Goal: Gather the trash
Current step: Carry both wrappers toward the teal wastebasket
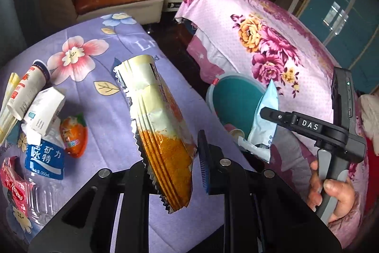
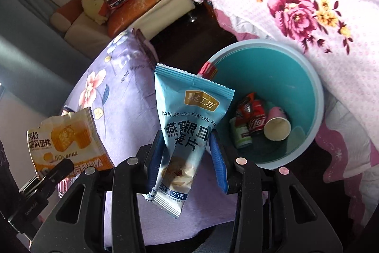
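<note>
Because both packets are bound for the teal bin [image 2: 305, 77], each is pinched by its lower end so it hangs free of the purple bedspread [image 1: 99, 96]: the left hand-held gripper [image 1: 170, 172] is clamped on the orange-and-cream cake wrapper [image 1: 156, 125], well left of the bin, while the right hand-held gripper [image 2: 187, 163] grips the pale blue oat packet [image 2: 187, 120] just beside the bin's rim. More litter, a crushed water bottle [image 1: 45, 165] and a paper cup [image 1: 28, 91] among it, lies on the bedspread farther from the bin, probably left for later trips.

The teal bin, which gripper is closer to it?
Right. The right gripper, holding the blue packet, is just beside the teal bin. The left gripper, holding the orange wrapper, is farther back over the purple sheet.
</note>
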### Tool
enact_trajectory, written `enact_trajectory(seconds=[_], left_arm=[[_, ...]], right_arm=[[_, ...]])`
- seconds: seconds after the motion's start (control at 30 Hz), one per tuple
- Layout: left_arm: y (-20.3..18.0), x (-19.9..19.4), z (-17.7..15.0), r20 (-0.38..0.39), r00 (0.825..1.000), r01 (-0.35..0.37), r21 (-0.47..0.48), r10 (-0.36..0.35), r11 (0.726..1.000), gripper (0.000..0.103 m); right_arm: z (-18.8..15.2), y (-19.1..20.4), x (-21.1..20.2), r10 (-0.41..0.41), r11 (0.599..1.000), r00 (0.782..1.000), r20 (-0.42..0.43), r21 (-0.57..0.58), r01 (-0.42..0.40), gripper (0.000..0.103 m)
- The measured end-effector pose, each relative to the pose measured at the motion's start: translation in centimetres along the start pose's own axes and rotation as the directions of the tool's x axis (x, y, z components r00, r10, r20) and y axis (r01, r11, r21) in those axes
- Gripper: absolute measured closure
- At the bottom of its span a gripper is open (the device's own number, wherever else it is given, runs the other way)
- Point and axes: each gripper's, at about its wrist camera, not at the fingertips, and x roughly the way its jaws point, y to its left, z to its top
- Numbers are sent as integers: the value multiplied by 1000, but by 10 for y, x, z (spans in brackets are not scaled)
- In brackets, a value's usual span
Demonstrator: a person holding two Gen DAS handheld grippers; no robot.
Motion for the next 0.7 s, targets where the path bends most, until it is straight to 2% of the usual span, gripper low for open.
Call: enact_trajectory(seconds=[0.2, 0.33, 0.7], left_arm=[[-56, 33, 14, -41, 996, 81, 109, -77, 991, 83], [-83, 62, 19, -96, 988, 130, 137, -117, 982, 83], [-113, 133, 25, -210, 970, 153, 154, -119, 976, 83]], right_arm=[[14, -51, -21, -49, 994, 997, 55, 102, 44, 66], [19, -75, -28, -92, 987, 994, 66, 135, 82, 66], [32, -106, -30, -156, 976, 985, 69, 166, 143, 65]])
